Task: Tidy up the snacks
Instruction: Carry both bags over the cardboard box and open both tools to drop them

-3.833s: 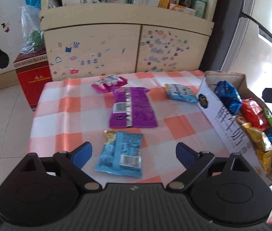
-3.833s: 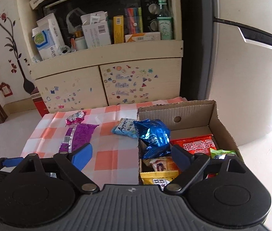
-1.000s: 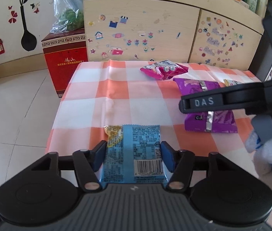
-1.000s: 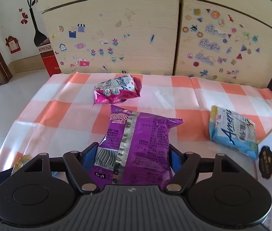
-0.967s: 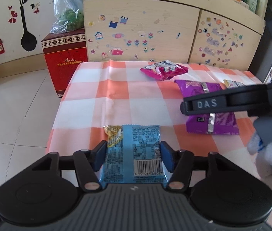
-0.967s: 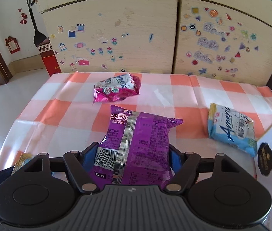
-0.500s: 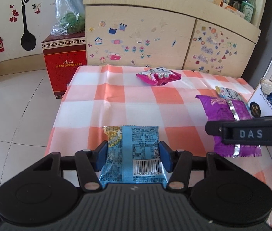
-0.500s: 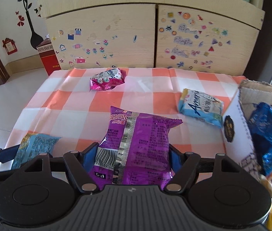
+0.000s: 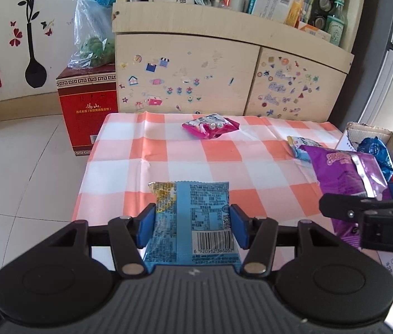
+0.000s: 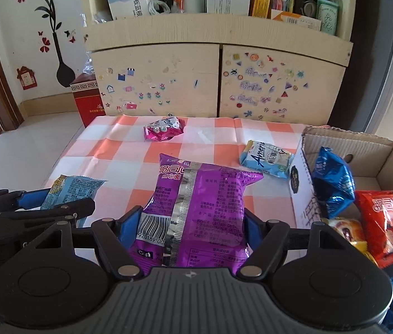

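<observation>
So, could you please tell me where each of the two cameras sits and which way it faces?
Left wrist: sits on the left gripper, looking along its fingers across the checked table toward the stickered cabinet; it grips the blue packet, with the right gripper at the right edge.
Right wrist: sits on the right gripper, facing the same cabinet; it grips the purple packet, beside the cardboard box.
Shared: both packets, the pink packet, the table, cabinet and box.

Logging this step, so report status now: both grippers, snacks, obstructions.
Left gripper shut on blue packet. Right gripper shut on purple packet. Cardboard box open at right. Nothing blocking.
</observation>
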Demonstrator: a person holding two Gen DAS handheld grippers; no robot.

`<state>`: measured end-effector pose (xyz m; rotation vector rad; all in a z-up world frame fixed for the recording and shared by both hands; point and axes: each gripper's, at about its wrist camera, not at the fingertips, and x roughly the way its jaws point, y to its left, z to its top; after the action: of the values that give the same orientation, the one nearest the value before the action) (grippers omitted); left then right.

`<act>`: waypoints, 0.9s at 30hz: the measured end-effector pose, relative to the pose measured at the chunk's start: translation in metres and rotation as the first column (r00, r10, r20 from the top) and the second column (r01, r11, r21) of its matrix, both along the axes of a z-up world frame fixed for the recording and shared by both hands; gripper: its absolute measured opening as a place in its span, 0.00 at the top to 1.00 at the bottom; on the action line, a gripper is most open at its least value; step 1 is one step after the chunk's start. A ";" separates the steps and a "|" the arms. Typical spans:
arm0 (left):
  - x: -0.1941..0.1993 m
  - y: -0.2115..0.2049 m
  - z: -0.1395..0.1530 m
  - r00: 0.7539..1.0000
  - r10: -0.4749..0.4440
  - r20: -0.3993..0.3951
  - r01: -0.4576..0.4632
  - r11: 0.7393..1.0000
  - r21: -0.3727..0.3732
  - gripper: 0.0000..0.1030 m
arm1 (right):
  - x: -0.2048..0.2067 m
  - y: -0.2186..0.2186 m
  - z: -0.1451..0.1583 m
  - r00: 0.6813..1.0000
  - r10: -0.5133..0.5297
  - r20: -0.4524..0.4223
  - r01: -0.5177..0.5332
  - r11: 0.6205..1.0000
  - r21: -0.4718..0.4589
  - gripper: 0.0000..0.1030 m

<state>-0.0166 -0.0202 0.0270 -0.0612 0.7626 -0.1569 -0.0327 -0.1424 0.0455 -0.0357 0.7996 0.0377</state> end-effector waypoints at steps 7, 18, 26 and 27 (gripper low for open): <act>-0.013 -0.005 0.004 1.000 -0.023 0.009 0.023 1.000 0.008 0.47 | -0.019 -0.005 0.003 1.000 -0.004 0.020 0.004 1.000 -0.009 0.23; -0.022 -0.013 -0.004 0.999 -0.038 -0.020 0.039 0.999 0.023 0.47 | -0.024 -0.032 0.000 0.997 -0.069 -0.021 0.071 0.994 0.089 0.29; -0.022 -0.007 -0.004 0.999 -0.029 -0.024 0.030 1.000 0.007 0.47 | -0.031 -0.034 -0.019 0.990 -0.032 -0.134 0.042 0.997 0.069 0.18; -0.021 -0.006 -0.004 0.999 -0.028 -0.023 0.028 1.000 0.005 0.47 | -0.035 -0.033 -0.020 0.989 -0.015 -0.145 0.024 0.998 0.057 0.17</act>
<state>-0.0378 -0.0267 0.0234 -0.0477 0.7874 -0.1816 -0.0676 -0.1753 0.0258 0.0309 0.9435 0.0458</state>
